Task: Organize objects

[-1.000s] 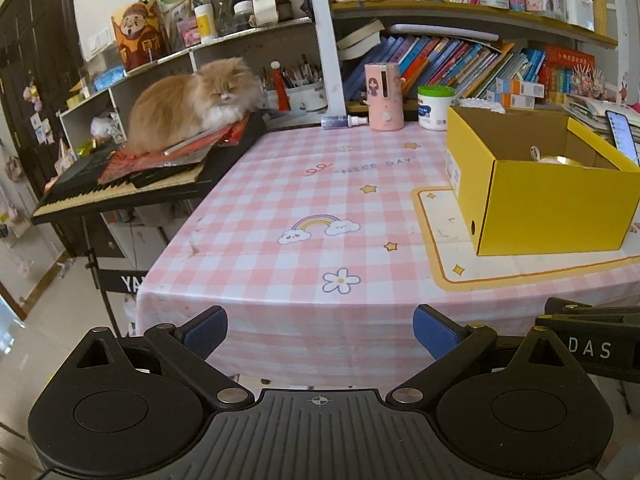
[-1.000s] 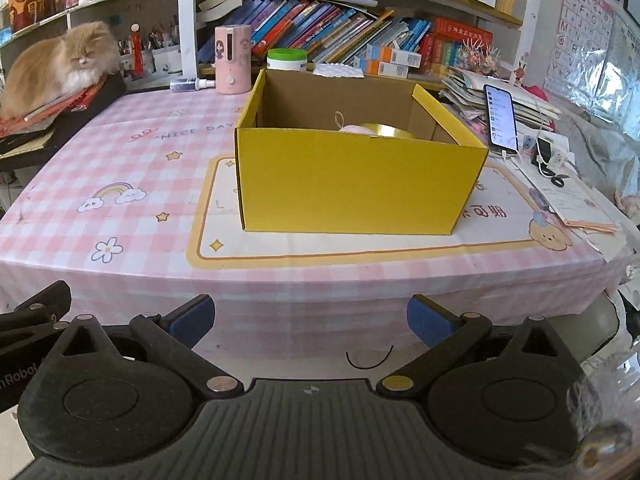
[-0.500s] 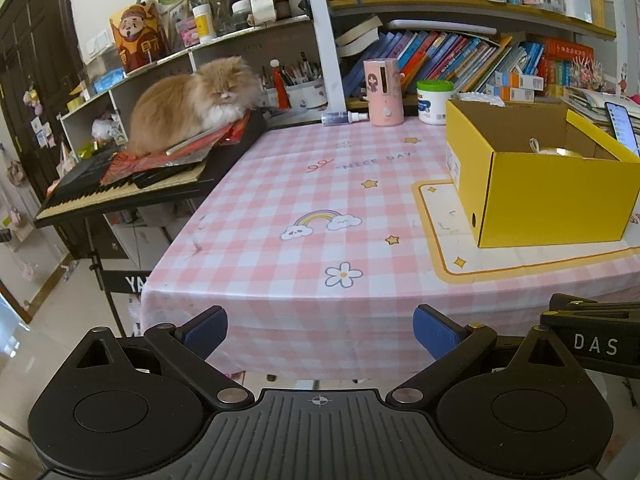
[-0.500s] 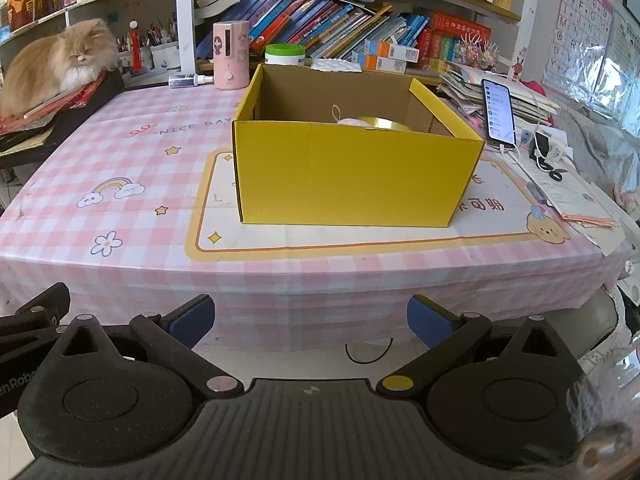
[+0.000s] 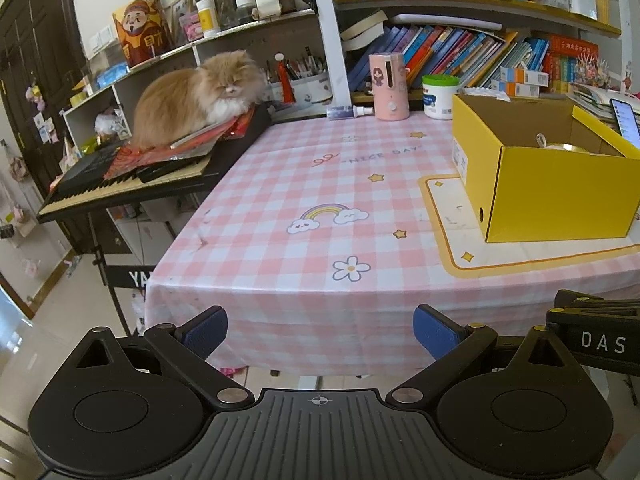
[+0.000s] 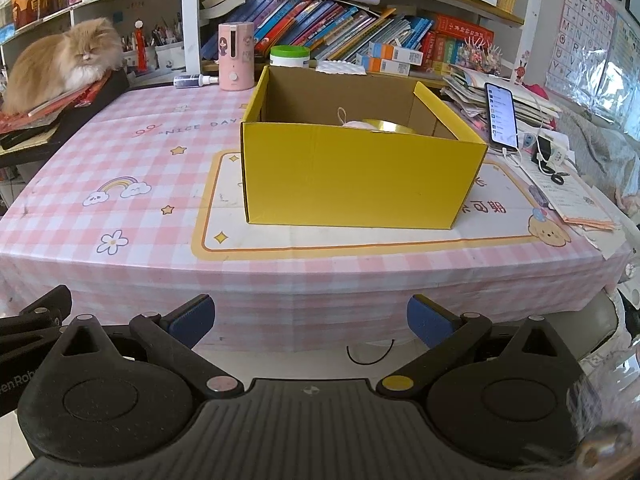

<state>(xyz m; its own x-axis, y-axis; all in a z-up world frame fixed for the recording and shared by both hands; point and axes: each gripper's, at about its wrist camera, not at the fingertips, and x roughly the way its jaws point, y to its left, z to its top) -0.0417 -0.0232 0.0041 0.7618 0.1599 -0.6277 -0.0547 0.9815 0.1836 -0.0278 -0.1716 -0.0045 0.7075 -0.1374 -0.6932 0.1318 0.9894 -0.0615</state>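
Note:
An open yellow cardboard box (image 6: 360,184) stands on a cream mat on the pink checked table; it also shows at the right of the left wrist view (image 5: 560,196). Inside it I see the top of a yellow roll (image 6: 390,125) and a pale object with a loop (image 6: 352,122). My left gripper (image 5: 320,332) is open and empty, held in front of and below the table's front edge. My right gripper (image 6: 310,322) is open and empty, also off the table's front edge, facing the box.
A pink dispenser (image 6: 236,56), a small spray bottle (image 6: 194,79) and a green-lidded tub (image 6: 290,56) stand at the table's back edge. A phone (image 6: 500,114) leans at the right. A cat (image 5: 196,96) lies on a keyboard (image 5: 120,188) to the left. Bookshelves stand behind.
Both grippers have drawn back from the table and slightly lower; the table and box look farther away. Both stay open and empty.

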